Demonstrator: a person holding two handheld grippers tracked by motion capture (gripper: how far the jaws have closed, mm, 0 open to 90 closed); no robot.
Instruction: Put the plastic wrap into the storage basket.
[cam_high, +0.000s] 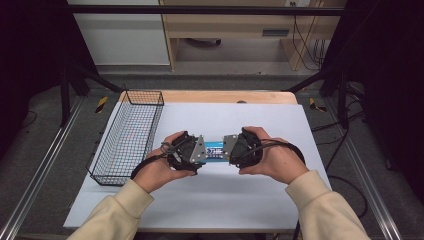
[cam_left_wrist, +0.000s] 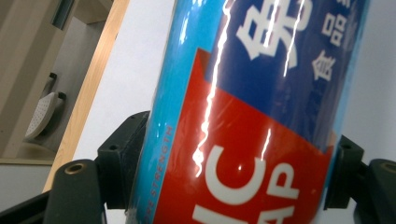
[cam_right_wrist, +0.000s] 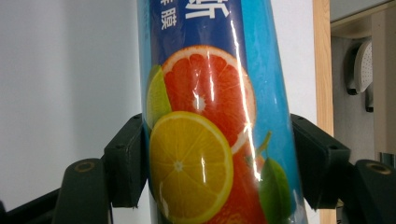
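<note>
Both tools, left tool & right tool, clamp the cling-film box ends beside the wire basket; keep it level, grip even.

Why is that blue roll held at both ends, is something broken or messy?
Nothing looks broken or spilled. The blue roll lies level between the left gripper and right gripper, its wrapper whole. The wire basket stands upright beside them.
</note>
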